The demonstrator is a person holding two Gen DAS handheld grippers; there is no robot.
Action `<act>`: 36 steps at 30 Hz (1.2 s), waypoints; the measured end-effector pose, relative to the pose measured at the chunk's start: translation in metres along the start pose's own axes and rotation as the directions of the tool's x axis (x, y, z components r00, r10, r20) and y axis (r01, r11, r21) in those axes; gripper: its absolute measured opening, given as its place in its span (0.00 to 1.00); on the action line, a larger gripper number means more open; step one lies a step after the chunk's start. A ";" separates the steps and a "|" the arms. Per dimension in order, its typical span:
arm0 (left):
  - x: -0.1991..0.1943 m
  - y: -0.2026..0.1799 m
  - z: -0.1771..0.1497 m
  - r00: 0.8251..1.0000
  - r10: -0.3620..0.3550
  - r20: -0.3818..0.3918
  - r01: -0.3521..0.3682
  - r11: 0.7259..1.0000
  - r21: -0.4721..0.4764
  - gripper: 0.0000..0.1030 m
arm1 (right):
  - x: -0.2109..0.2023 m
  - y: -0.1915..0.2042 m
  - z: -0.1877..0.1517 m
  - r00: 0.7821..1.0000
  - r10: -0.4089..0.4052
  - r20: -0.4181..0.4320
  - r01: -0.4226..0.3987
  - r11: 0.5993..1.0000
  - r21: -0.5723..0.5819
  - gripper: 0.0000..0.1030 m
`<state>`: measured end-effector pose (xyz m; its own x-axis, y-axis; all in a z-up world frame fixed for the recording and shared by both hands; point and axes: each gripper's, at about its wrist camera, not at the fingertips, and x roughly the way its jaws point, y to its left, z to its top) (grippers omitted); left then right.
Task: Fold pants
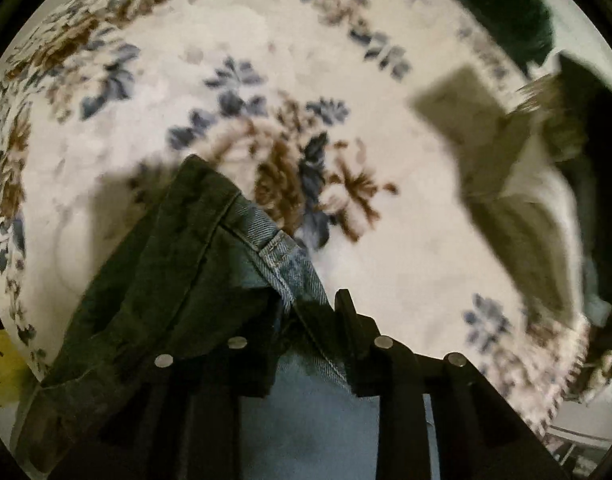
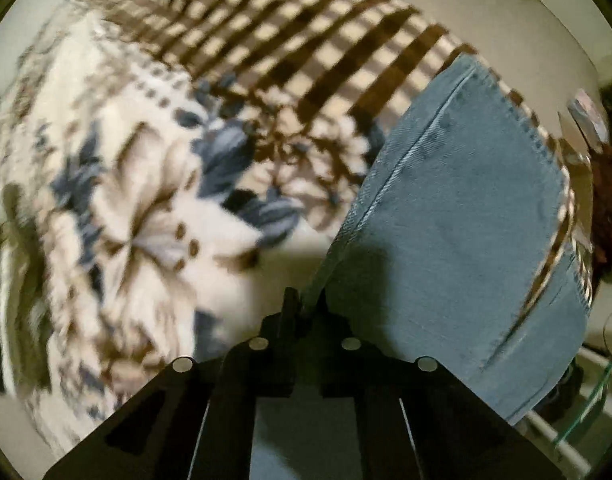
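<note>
Pinching the pants [image 2: 458,216] (denim), both tongs [image 1: 306,312] [image 2: 306,304] above blanket [image 1: 265,60].

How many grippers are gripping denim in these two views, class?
2. The left gripper pinches a bunched fold of the jeans above the floral blanket. The right gripper clamps the denim's seamed edge, and the cloth drapes to its right.

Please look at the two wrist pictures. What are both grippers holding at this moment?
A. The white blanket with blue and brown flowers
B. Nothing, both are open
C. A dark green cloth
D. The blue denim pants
D: the left gripper and the right gripper each pinch an edge of the blue denim pants, above the white floral blanket.
</note>
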<state>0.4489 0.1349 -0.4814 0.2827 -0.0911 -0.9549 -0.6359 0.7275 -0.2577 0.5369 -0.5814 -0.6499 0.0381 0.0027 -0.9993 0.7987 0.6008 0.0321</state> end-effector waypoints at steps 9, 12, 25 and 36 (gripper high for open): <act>-0.095 0.091 -0.080 0.994 -0.089 0.064 0.091 0.995 -0.037 0.22 | -0.096 -0.087 -0.078 0.979 0.193 0.066 -0.185 0.976 -0.112 0.05; -0.098 0.125 -0.117 0.998 -0.039 0.047 0.041 0.999 -0.035 0.22 | -0.099 -0.117 -0.113 0.978 0.203 0.050 -0.196 0.973 -0.122 0.05; -0.001 0.226 -0.198 0.993 0.076 -0.088 -0.087 0.988 -0.125 0.07 | 0.010 -0.227 -0.193 0.989 0.123 -0.084 -0.128 0.990 -0.061 0.05; 0.004 0.229 -0.191 0.992 -0.069 -0.105 0.053 0.988 -0.144 0.48 | 0.044 -0.274 -0.204 0.962 0.231 -0.148 -0.227 0.973 0.043 0.41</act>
<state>0.1668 0.1711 -0.5725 0.2491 -0.2117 -0.9451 -0.7165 0.6162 -0.3269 0.1966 -0.5827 -0.7065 0.1324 0.2598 -0.9565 0.7944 0.5493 0.2591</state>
